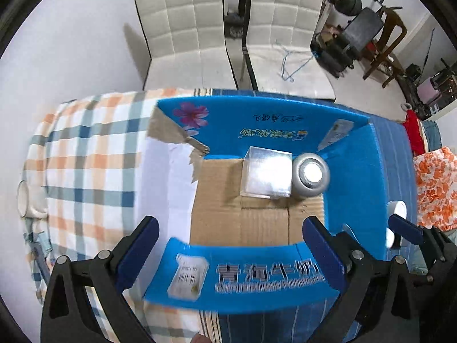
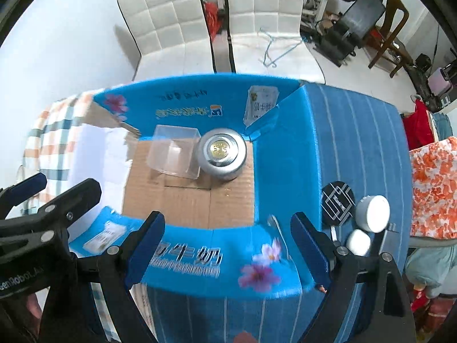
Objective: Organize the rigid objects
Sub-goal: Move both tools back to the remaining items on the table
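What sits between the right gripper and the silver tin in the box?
In the right wrist view, only the box's near blue flap and bare cardboard floor lie between the open right gripper and the silver tin.

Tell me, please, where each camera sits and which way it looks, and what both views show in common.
Left wrist: sits on the left gripper, looks down and forward into the blue box; own open fingers show.
Right wrist: sits on the right gripper, looks into the same box; own open fingers show.
Shared: clear container, silver tin, white chairs.
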A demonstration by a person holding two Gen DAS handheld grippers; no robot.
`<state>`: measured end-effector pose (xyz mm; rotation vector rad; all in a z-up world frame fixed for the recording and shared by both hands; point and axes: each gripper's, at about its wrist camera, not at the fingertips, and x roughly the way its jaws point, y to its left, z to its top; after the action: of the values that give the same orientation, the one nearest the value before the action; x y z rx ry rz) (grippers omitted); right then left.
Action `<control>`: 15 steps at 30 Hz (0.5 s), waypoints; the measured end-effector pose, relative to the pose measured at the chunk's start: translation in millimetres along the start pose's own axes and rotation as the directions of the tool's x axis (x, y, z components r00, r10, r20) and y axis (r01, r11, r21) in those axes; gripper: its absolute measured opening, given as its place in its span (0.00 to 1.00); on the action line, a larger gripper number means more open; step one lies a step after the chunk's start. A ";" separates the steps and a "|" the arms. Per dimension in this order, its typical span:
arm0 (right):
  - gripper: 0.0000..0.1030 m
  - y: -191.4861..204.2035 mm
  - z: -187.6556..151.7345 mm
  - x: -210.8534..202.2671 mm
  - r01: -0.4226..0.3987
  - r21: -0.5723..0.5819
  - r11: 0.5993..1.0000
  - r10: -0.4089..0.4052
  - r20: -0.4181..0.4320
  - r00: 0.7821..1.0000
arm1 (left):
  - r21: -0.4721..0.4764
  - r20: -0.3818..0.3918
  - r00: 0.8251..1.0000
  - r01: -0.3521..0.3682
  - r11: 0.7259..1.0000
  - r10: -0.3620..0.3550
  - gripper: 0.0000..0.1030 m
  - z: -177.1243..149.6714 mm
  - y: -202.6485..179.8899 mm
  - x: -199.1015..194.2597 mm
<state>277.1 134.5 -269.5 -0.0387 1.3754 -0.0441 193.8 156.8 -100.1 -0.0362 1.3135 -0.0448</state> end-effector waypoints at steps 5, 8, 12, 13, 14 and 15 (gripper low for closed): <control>0.89 -4.2 -23.8 -53.2 -0.014 0.000 1.000 0.014 0.056 0.998 | -0.007 0.065 0.998 0.002 1.000 -0.002 1.00 -18.0 -3.6 -40.9; 0.89 -0.3 -37.3 -81.6 -0.019 -0.017 1.000 0.020 0.082 0.996 | -0.010 0.105 0.994 -0.002 1.000 0.003 1.00 -29.5 -3.7 -67.8; 0.89 0.8 -53.0 -107.4 -0.039 -0.039 0.998 0.043 0.106 0.993 | -0.004 0.130 0.992 0.001 1.000 -0.001 1.00 -41.4 -9.6 -90.6; 0.89 0.8 -56.7 -113.3 -0.039 -0.044 0.998 0.043 0.115 0.992 | -0.003 0.131 0.991 -0.003 1.000 0.003 1.00 -44.8 -11.7 -95.2; 0.89 0.4 -59.8 -118.4 -0.043 -0.047 0.998 0.049 0.123 0.991 | -0.002 0.129 0.992 -0.006 1.000 0.006 1.00 -47.1 -13.0 -97.4; 0.89 -0.7 -61.9 -120.9 -0.051 -0.047 0.998 0.056 0.126 0.990 | -0.002 0.129 0.992 0.002 1.000 -0.002 1.00 -49.9 -14.6 -100.3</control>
<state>193.0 140.3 -163.0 -0.0406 1.2496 0.0329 119.9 147.6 -15.1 -0.0415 1.1841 -0.0417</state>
